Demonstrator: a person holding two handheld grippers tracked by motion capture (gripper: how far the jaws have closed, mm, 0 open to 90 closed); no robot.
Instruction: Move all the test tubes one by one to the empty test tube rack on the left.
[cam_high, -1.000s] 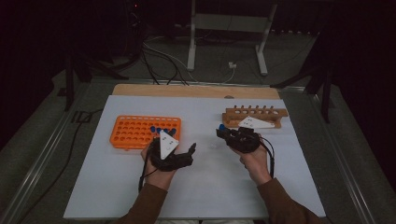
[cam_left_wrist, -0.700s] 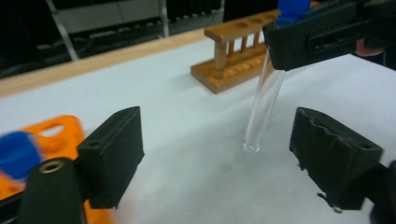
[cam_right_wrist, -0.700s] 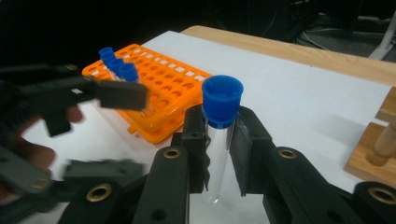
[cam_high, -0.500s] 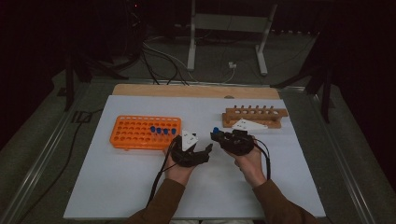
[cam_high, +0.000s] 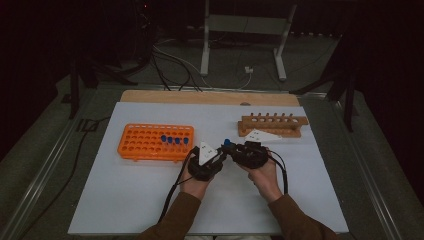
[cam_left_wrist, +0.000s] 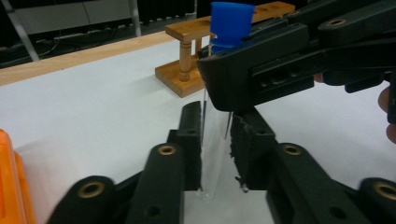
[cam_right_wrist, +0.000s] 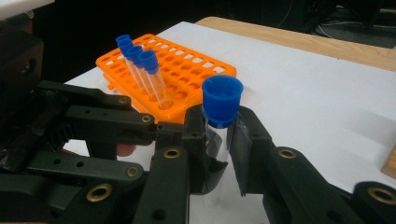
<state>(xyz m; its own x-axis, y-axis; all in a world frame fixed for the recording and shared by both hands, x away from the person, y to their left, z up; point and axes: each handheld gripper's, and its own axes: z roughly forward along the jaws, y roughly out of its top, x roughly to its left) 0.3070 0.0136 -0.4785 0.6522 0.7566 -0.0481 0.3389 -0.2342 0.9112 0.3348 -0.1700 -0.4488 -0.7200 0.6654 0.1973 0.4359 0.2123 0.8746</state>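
Both grippers meet over the mat (cam_high: 125, 200) centre. Left gripper (cam_left_wrist: 215, 154) has just closed on the tube (cam_left_wrist: 212, 154) low down, seemingly clamped. Right gripper (cam_right_wrist: 219, 144) pinches it under the blue cap (cam_right_wrist: 222, 100). Orange rack (cam_high: 155, 142) left, wooden rack (cam_high: 272, 125) behind.

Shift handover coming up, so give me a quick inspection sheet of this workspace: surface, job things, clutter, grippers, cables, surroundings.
Surface: white table top with a wooden strip along the far edge.
Job's things: clear tube with blue cap, upright between both grippers; orange rack holding more blue-capped tubes; wooden rack.
Clutter: nothing seen.
Grippers: left gripper has just closed on the tube's lower part; right gripper shut on it below the cap.
Cables: black leads trail from the grippers; more on the floor.
Surroundings: dark; metal stand behind.
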